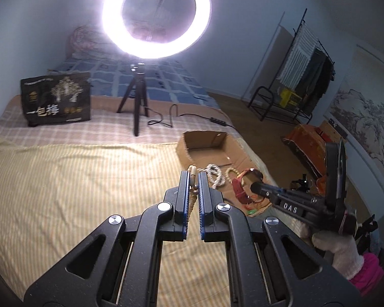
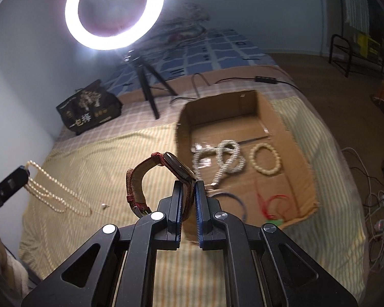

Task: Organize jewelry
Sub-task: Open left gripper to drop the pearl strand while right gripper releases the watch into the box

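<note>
My left gripper (image 1: 193, 176) is shut on a cream bead necklace (image 1: 192, 199), whose beads hang down between the pads. From the right wrist view the same necklace (image 2: 56, 197) dangles in long loops from that gripper (image 2: 25, 174) over the striped bedspread. My right gripper (image 2: 189, 184) is shut on a wristwatch (image 2: 166, 168) with a red strap and dark face, held above the near-left corner of an open cardboard box (image 2: 289, 133). In the left wrist view the watch (image 1: 243, 181) hangs over the box (image 1: 202, 140). Inside lie a white bead strand (image 2: 225, 158) and a cream bead bracelet (image 2: 266, 160).
A ring light (image 1: 157, 15) on a black tripod (image 1: 135, 102) stands on the bed behind the box, its cable (image 2: 266, 79) running right. A black printed bag (image 1: 56, 99) stands at back left. Red string (image 2: 274, 204) lies in the box. A clothes rack (image 1: 302, 69) and cables are on the floor, right.
</note>
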A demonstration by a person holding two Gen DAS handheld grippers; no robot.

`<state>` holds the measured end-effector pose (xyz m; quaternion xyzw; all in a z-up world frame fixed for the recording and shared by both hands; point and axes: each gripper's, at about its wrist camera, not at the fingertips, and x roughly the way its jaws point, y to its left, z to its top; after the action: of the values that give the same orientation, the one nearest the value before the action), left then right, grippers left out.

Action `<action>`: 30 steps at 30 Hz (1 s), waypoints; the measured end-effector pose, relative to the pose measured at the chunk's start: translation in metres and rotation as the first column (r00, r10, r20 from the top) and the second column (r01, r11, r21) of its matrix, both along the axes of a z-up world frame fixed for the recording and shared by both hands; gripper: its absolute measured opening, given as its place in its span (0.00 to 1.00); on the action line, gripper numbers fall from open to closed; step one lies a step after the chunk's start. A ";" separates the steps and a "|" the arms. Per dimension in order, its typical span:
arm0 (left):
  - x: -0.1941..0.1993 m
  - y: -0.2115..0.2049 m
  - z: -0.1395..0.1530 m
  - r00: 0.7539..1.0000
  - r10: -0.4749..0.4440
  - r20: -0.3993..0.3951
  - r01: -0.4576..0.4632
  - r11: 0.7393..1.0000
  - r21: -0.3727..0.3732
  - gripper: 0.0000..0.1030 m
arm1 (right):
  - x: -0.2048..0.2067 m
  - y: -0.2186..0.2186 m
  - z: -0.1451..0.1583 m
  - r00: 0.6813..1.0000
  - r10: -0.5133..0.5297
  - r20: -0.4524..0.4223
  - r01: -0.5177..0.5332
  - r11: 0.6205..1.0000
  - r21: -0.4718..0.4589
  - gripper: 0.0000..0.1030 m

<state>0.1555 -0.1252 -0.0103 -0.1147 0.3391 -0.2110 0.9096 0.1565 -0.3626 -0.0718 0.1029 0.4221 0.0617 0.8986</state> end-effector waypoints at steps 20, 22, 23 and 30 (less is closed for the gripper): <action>0.059 -0.092 -0.001 0.994 -0.106 0.026 0.106 0.994 0.018 0.04 | -0.003 -0.067 -0.025 0.990 -0.130 -0.060 0.129 0.991 -0.022 0.07; 0.061 -0.101 -0.003 0.993 -0.119 0.023 0.118 0.993 0.024 0.04 | 0.000 -0.072 -0.028 0.988 -0.142 -0.068 0.141 0.990 -0.022 0.07; 0.062 -0.106 -0.006 0.992 -0.126 0.019 0.126 0.992 0.028 0.04 | 0.000 -0.073 -0.029 0.987 -0.145 -0.072 0.144 0.989 -0.023 0.07; 0.058 -0.132 -0.029 0.985 -0.171 -0.028 0.172 0.983 0.064 0.04 | 0.006 -0.087 -0.043 0.978 -0.175 -0.110 0.175 0.984 -0.010 0.07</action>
<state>0.2137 -0.2567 -0.0394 -0.0571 0.3645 -0.2759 0.8875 0.1622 -0.4500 -0.1143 0.1429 0.4606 -0.0236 0.8757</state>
